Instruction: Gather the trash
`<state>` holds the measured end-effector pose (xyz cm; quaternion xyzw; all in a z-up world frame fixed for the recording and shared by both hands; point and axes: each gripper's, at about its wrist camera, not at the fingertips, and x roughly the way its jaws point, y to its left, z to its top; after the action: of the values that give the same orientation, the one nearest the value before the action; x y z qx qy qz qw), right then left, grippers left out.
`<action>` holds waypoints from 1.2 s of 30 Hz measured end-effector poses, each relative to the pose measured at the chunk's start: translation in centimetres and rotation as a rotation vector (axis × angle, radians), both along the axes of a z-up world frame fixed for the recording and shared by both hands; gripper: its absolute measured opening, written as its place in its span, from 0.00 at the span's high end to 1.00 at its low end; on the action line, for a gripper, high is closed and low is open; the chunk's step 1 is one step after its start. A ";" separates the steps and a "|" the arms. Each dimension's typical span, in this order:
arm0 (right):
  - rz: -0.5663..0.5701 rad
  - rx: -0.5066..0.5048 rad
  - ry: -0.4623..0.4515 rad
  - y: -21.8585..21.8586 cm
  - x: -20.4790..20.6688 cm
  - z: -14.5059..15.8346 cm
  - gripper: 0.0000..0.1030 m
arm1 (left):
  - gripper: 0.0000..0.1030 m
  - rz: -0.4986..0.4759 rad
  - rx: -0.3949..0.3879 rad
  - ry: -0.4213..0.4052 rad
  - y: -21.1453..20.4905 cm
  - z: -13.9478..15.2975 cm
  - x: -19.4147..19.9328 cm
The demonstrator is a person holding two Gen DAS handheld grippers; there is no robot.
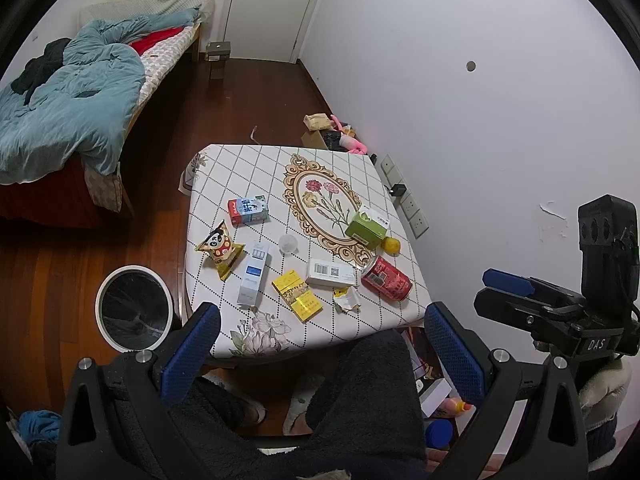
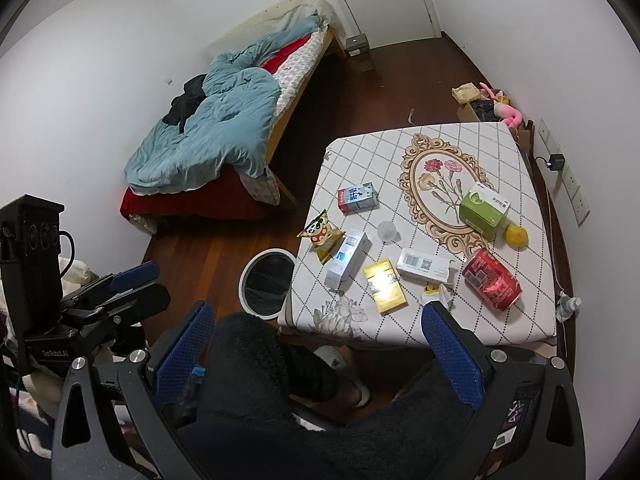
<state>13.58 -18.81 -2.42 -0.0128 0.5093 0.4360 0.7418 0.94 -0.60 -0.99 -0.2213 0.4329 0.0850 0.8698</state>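
Nothing is looking collected so far, as I judge it: the bin (image 1: 134, 307), lined with a black bag, is standing on the floor just beside the table's (image 1: 224, 332) left edge and appears empty, while all the trash is still lying on the table.

Both grippers are hovering short of the table's near edge, above the person's lap. The left gripper (image 1: 320, 354) is holding its fingers spread wide with nothing between them, and the right gripper (image 2: 320, 354) is doing the same.

Counting on the table:
- one red can (image 1: 386, 278), lying on its side near the right edge
- one lemon (image 1: 391, 245), just behind the can
- one green box (image 1: 367, 227), touching the lemon
- one white box (image 1: 331, 273), left of the can
- one yellow pack (image 1: 297, 295), near the front
- one crumpled wrapper (image 1: 346, 300), between pack and can
- one tall white-blue box (image 1: 254, 274), left of the pack
- one panda snack bag (image 1: 219, 249), nearest the bin side
- one milk carton (image 1: 248, 210), behind the snack bag
- one clear cup (image 1: 289, 245), mid-table

So ten items in all are waiting, though the lemon may not be trash.
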 end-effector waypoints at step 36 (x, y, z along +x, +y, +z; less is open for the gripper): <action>0.014 0.011 -0.005 0.9 0.3 0.1 0.00 | 0.00 -0.005 -0.006 -0.005 0.2 0.3 -0.2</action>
<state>13.89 -17.95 -2.37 -0.0135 0.5052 0.4439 0.7400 0.79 -0.45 -0.66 -0.2230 0.4315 0.0810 0.8703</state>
